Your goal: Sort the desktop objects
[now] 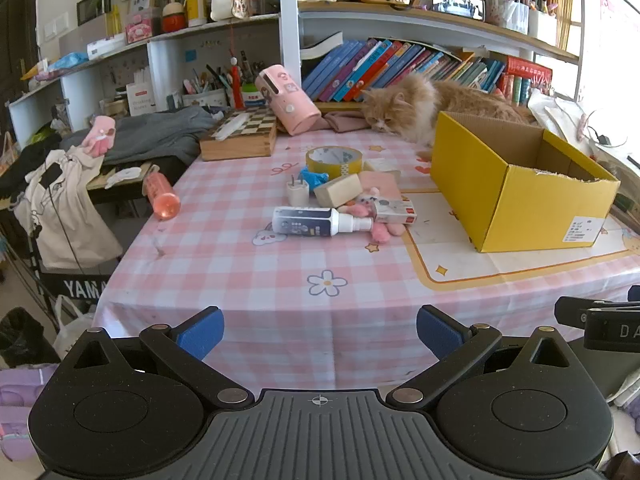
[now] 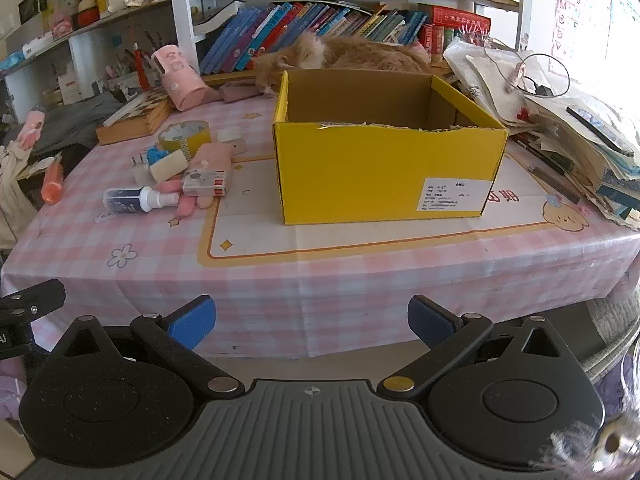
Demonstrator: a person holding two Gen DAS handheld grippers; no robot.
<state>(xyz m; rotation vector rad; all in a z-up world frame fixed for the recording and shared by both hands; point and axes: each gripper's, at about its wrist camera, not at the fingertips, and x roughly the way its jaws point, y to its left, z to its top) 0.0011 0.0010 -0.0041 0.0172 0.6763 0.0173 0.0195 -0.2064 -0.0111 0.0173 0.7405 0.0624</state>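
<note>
**Left wrist view: both grippers waited before the table, nothing picked yet**

Left wrist view showed the left gripper [image 1: 320, 334] in the lower middle of the frame, its jaws wide apart and empty, short of the table [image 1: 248, 280] edge. In the right wrist view the right gripper [image 2: 311, 322] stood the same way, jaws wide apart, holding nothing.

The things to sort lay in a small pile at the centre of the left view: a tape roll [image 1: 334, 159], a charger [image 1: 298, 193], a block [image 1: 339, 190], a spray bottle [image 1: 316, 222], a small white box [image 1: 394, 212] and a pink toy [image 1: 382, 231]. The yellow box [image 1: 556, 208] stood open at the right of the pile, and it looked empty.

I judged that the sorting had not started. The next move would call for bringing one gripper over the pile, probably to the spray bottle, which lay nearest and free, and closing on its body. A cat [image 1: 404, 110] lay behind the yellow box, so care was needed there.

Readable writing was little: "YAMA" at the lower left of the left view, and "DA" on the black part at its right edge. The white label [image 2: 454, 194] on the yellow box was too small to read.
</note>
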